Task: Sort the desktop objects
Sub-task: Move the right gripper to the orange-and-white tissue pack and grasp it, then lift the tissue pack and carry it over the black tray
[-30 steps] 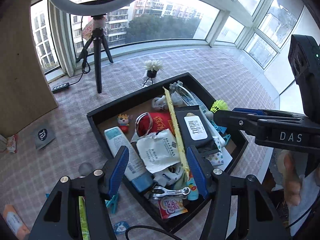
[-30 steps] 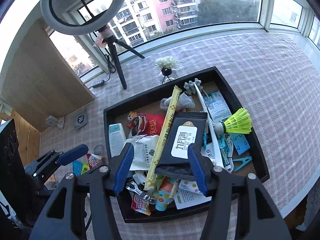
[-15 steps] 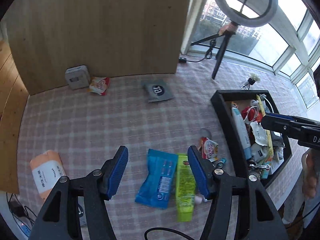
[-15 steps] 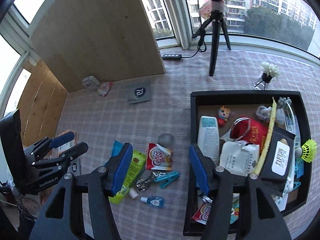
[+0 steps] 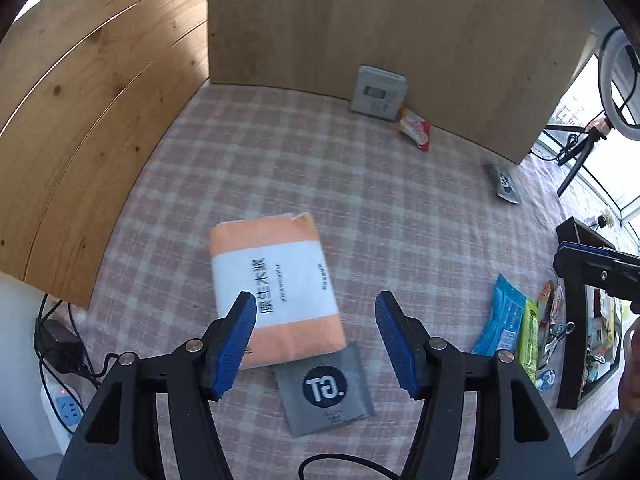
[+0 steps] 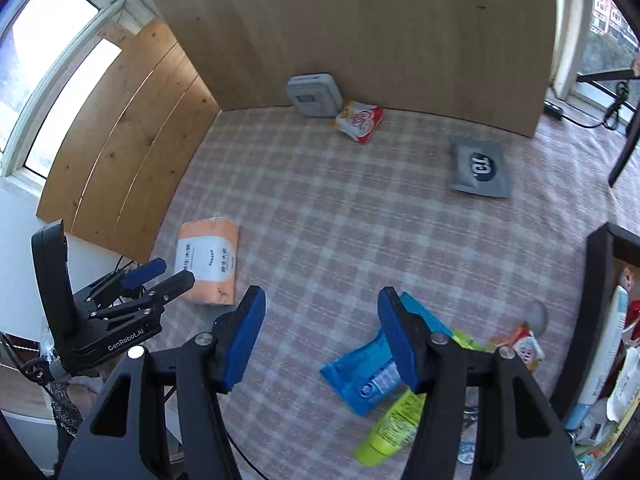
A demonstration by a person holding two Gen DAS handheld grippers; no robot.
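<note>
My left gripper (image 5: 316,308) hangs open above an orange-and-white tissue pack (image 5: 276,284), its blue fingers (image 5: 236,340) apart and not touching it. A grey "GT." sachet (image 5: 326,388) lies against the pack's near edge. My right gripper (image 6: 320,300) is open too, over bare checked cloth, with a blue pack (image 6: 372,372) and a green tube (image 6: 394,428) just right of it. The right wrist view also shows the left gripper (image 6: 160,276) beside the tissue pack (image 6: 208,260). The cluttered black tray (image 6: 596,320) stands at the right edge.
Wooden boards (image 5: 360,20) wall off the far side and the left. A grey device (image 6: 314,94), a red-and-white snack packet (image 6: 360,120) and a second grey sachet (image 6: 478,168) lie near the boards. A power strip (image 5: 66,404) sits off the table's left edge.
Both grippers have swung left, away from the black tray, and tipped down. The left one now hangs over the tissue pack; the right one over the cloth near the blue pack. Both stayed open.
</note>
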